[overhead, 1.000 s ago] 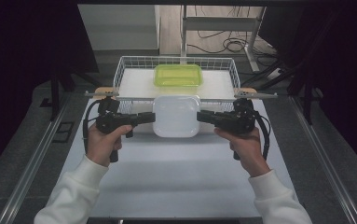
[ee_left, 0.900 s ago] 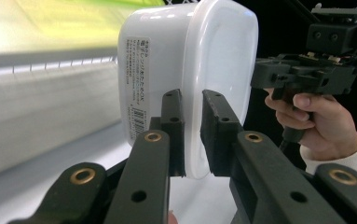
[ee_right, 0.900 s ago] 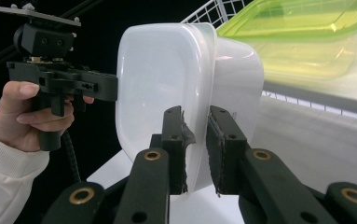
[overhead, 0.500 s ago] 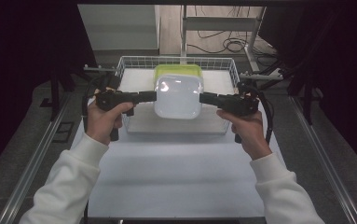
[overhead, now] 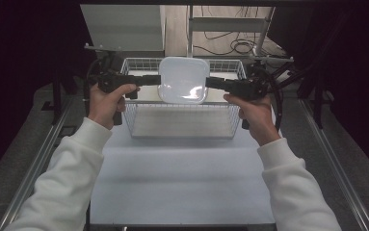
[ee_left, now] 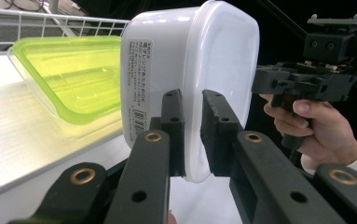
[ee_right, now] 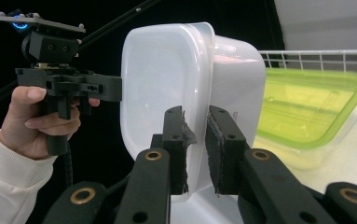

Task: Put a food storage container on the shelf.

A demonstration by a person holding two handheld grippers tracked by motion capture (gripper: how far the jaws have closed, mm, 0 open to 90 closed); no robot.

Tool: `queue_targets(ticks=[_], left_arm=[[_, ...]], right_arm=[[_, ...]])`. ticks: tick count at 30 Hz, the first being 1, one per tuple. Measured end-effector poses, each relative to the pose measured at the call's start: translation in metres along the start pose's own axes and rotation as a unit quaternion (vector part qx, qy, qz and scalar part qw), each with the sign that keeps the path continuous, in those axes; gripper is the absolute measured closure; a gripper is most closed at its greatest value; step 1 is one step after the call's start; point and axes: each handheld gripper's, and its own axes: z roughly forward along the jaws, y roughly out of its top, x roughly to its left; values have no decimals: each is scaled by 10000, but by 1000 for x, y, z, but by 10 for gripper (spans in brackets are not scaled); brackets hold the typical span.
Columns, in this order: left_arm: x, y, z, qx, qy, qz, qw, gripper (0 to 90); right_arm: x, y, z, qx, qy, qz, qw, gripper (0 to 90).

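Both grippers are up over the basket [overhead: 182, 126] and they carry the white box [overhead: 184, 80] between them; the box hangs above the basket's far half, clear of the wire, its broad lidded face turned up toward the high camera.

The left gripper [overhead: 155, 79] comes in from the basket's left side, level, jaws clamped on the box's left rim; in the left gripper view the two black pads [ee_left: 216, 128] pinch that rim edge-on, one pad on the lid side, one on the body side, with the printed label [ee_left: 140, 93] just beside the grip.

The right gripper [overhead: 211, 83] mirrors it from the basket's right side; in the right gripper view its pads [ee_right: 174, 140] squeeze the opposite rim, so the box is pinned at both ends and tipped on edge as each gripper camera sees it.

Each hand wraps its handle: left hand [overhead: 106, 98] outside the basket's left wall, right hand [overhead: 255, 113] outside its right wall; white sleeves run back toward the near table edge.

Inside the basket, beyond the white box in both gripper views, lies the green box [ee_left: 71, 77], flat on the basket's pale floor near the far wire wall; it is apart from the white box.
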Motion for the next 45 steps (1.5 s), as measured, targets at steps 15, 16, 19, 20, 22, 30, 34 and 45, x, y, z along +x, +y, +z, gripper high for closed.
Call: queue_targets(ticks=[15, 16, 19, 20, 22, 30, 34, 45], left_arm=[[16, 21, 6, -93, 56, -122, 9999, 801], [18, 23, 6, -104, 37, -149, 9998, 801], [21, 28, 9, -117, 26, -174, 9998, 801], [22, 29, 10, -112, 30, -184, 9998, 801], [25, 32, 12, -105, 30, -221, 9997, 801], [39, 35, 25, -35, 97, -377, 9992, 801], [42, 38, 28, -13, 77, -455, 9989, 801], [50, 38, 36, 158, 76, -722, 9972, 803]], right_arm=[[-9, 32, 16, 209, -148, -118, 9996, 775], [-9, 35, 17, 214, -161, -128, 9996, 775], [-12, 41, 19, 212, -163, -136, 9996, 775], [-13, 43, 20, 224, -174, -130, 9995, 775], [-17, 47, 22, 248, -189, -110, 9995, 774], [-35, 49, 32, 348, -223, 91, 9991, 773], [-41, 49, 35, 356, -246, 215, 9988, 773], [-52, 51, 39, 544, -309, 503, 9968, 772]])
